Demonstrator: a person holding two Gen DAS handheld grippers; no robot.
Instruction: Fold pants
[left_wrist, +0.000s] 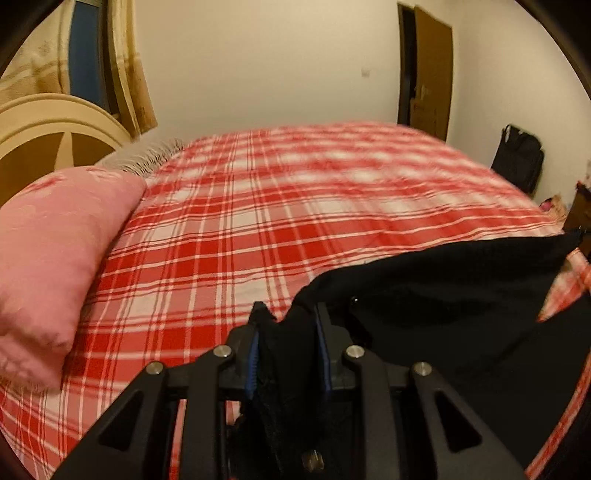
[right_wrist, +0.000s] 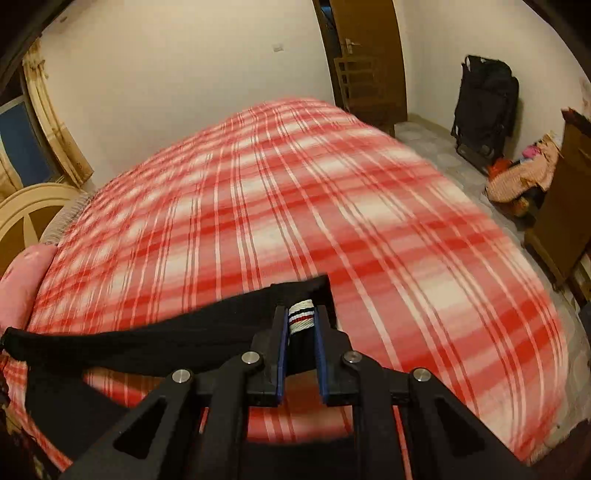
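The black pants (left_wrist: 443, 291) are held up over a bed with a red and white plaid cover (left_wrist: 277, 206). My left gripper (left_wrist: 290, 310) is shut on a bunched edge of the black cloth, which stretches away to the right. My right gripper (right_wrist: 301, 312) is shut on the other end of the pants (right_wrist: 166, 339), with a white striped band (right_wrist: 301, 314) of the garment between the pads. The cloth spans leftward from it in a taut strip above the bed (right_wrist: 332, 206). The lower part of the pants hangs out of sight.
A pink pillow (left_wrist: 55, 266) lies at the left by the cream headboard (left_wrist: 44, 129). A brown door (right_wrist: 365, 55), a black bag (right_wrist: 484, 107), a heap of clothes (right_wrist: 517, 177) and a wooden cabinet (right_wrist: 565, 206) stand on the right past the bed.
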